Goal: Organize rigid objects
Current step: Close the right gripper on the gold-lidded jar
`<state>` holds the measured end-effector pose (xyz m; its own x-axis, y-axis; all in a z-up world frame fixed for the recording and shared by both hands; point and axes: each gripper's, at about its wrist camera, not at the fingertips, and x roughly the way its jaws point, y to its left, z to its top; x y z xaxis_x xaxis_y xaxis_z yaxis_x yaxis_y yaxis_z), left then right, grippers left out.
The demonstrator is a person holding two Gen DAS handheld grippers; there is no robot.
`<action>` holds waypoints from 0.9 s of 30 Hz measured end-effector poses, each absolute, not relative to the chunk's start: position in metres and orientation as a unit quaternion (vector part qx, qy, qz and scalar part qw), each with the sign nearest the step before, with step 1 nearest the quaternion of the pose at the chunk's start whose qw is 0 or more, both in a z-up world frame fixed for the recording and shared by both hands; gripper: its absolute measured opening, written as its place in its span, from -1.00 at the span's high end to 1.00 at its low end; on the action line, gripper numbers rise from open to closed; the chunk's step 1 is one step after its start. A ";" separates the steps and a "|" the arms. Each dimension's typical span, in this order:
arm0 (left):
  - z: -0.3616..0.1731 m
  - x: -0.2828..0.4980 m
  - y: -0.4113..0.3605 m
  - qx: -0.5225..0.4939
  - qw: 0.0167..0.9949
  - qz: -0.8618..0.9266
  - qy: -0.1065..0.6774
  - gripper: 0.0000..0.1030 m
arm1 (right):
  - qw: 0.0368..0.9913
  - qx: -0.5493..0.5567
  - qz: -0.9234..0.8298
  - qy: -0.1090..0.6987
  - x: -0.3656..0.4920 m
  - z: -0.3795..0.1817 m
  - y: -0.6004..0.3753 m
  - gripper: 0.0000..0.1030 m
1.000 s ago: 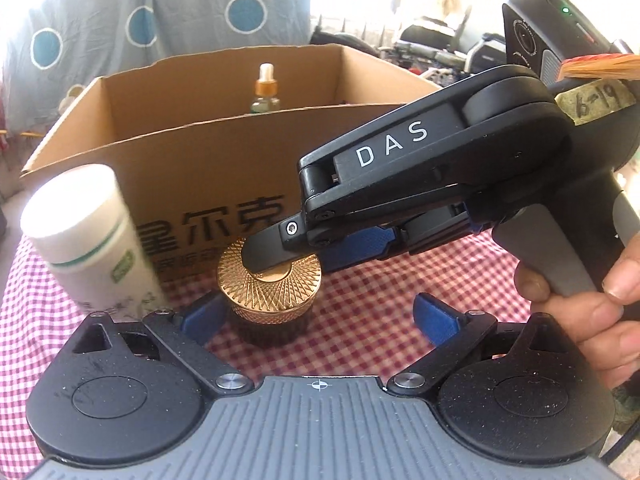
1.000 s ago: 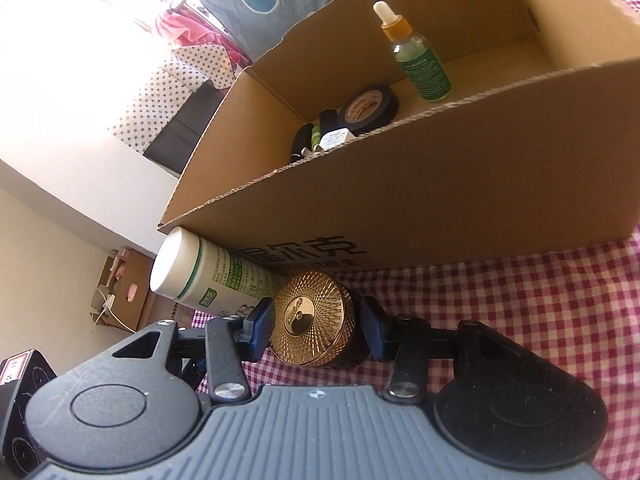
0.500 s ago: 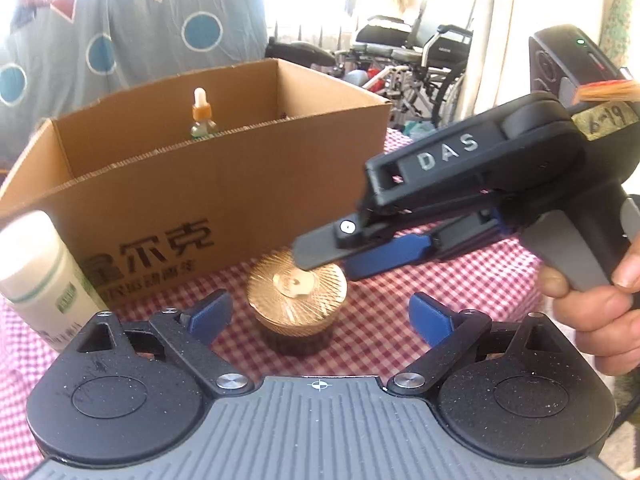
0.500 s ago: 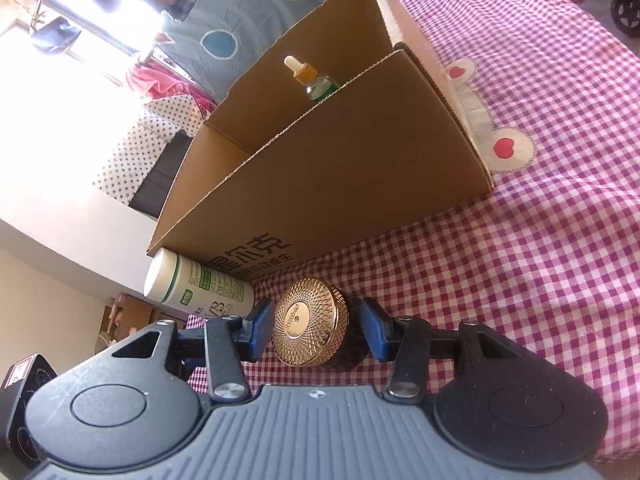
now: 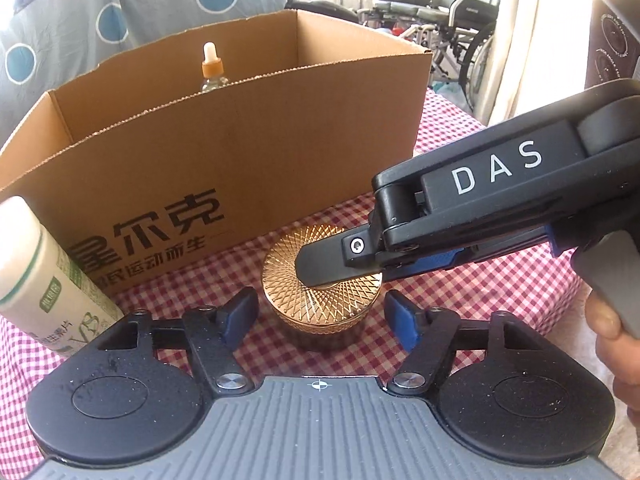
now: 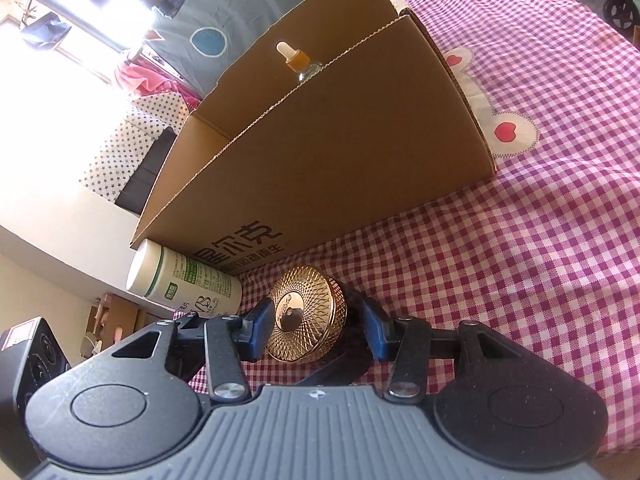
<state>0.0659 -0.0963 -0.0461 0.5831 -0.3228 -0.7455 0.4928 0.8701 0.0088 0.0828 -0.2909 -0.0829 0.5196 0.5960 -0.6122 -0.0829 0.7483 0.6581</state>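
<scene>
Closed in markedly since a second ago: left gripper (image 5: 320, 314) jaws, now flanking gold-lidded jar (image 5: 321, 280), blue pads just beside its sides, not pressing. Right gripper (image 6: 316, 326) clamped on same jar across lid, one finger lying over lid top in left view. Jar on checked cloth (image 6: 520, 240), just before cardboard box (image 5: 240, 152). Dropper bottle (image 5: 212, 68) upright inside box. White bottle (image 6: 184, 280) beside jar, against box front.

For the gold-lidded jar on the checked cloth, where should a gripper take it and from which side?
Grip the gold-lidded jar across its round knurled lid rim, coming from the open cloth side, since the cardboard box blocks the far side. The right gripper already clamps it so; the left gripper, jaws just closing, flanks it untouched.
</scene>
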 end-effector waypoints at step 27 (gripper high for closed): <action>-0.046 0.074 -0.095 0.084 0.883 -0.215 0.408 -0.08 | 0.816 0.302 0.207 0.448 0.091 -0.089 -0.290 -0.05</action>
<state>0.0741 -0.0946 -0.0458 0.5743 -0.3109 -0.7573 0.4477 0.8938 -0.0275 0.0906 -0.2900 -0.0889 0.5133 0.6083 -0.6054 -0.0665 0.7315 0.6786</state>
